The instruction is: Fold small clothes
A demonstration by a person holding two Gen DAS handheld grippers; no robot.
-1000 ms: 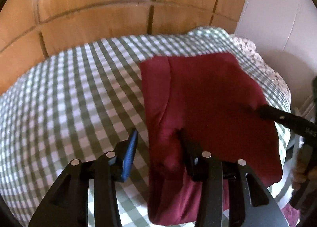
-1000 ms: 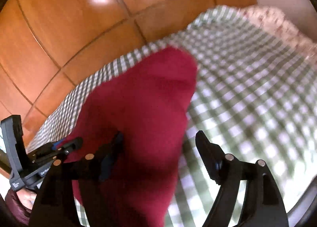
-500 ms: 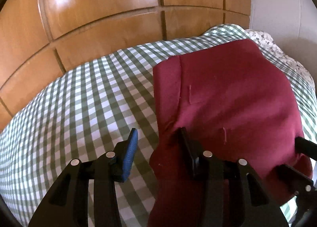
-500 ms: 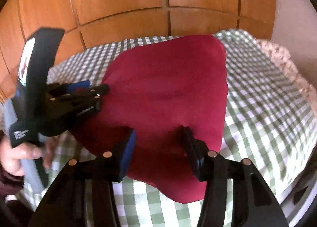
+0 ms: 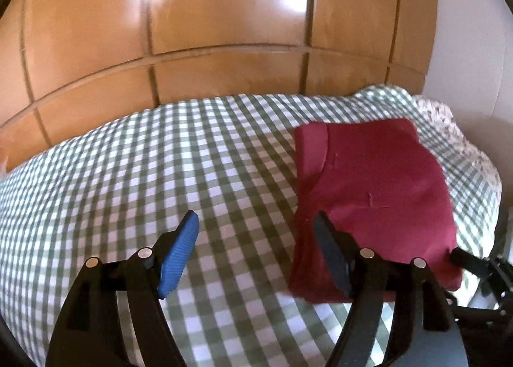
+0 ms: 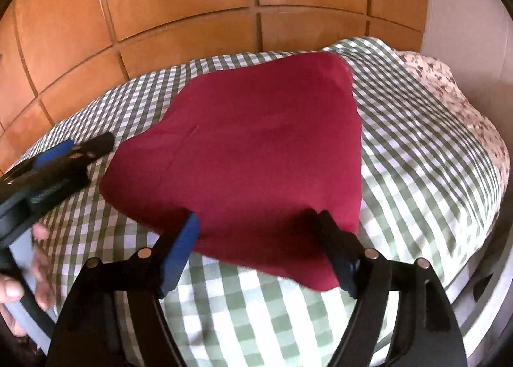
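Note:
A folded dark red garment (image 5: 375,193) lies flat on the green checked bedcover (image 5: 160,174); it also shows in the right wrist view (image 6: 256,149). My left gripper (image 5: 256,238) is open and empty, above the bedcover just left of the garment's near left edge. My right gripper (image 6: 259,232) is open and empty, its fingers straddling the garment's near edge from above. The left gripper (image 6: 77,150) also shows at the left of the right wrist view, apart from the cloth. The right gripper's tip (image 5: 465,261) shows at the garment's near right corner.
A wooden panelled wall (image 5: 224,30) stands behind the bed. A floral sheet (image 6: 449,94) shows under the checked cover at the right edge. A white wall (image 5: 465,30) is at the right. The bed's right edge drops off close to the garment.
Both grippers have drawn back from the garment. The left one shifted left off the cloth. The garment now lies flat and folded, free of both grippers.

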